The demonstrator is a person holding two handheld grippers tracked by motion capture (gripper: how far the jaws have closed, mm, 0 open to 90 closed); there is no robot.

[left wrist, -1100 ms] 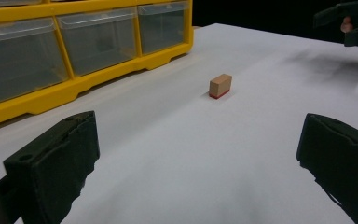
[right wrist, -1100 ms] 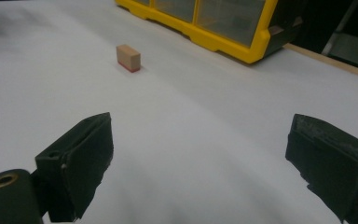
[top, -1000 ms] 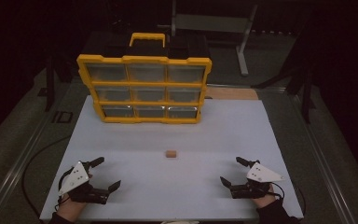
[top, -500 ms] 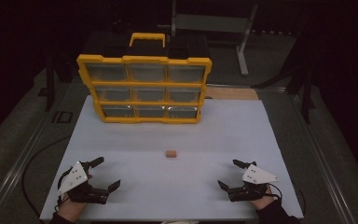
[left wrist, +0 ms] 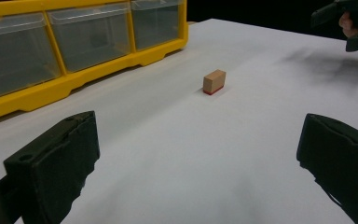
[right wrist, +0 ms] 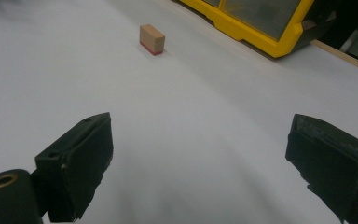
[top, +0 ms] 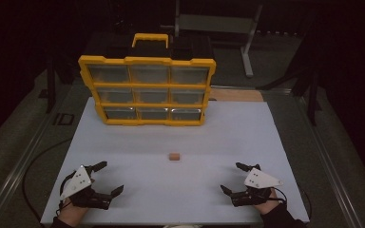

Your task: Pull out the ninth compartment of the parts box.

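Observation:
A small tan block (top: 174, 156) with a red underside lies alone on the white table (top: 228, 137), also seen as the block (left wrist: 214, 81) and the block (right wrist: 152, 38). My left gripper (top: 103, 178) rests near the front left edge, open and empty. My right gripper (top: 234, 177) sits at the front right, open too, nothing between its jaws. Both stand well short of the block. A yellow drawer organizer (top: 147, 90) with clear drawers stands upright at the back of the table.
The organizer's lower drawers (left wrist: 88, 42) sit to the left of the block in the left gripper view; its corner (right wrist: 270, 28) shows at the top of the right gripper view. A wooden board (top: 237, 95) lies behind the table. Dark floor surrounds the table.
The right gripper has drifted a little to the right and toward the front edge. The left gripper has barely shifted. The block has stayed put.

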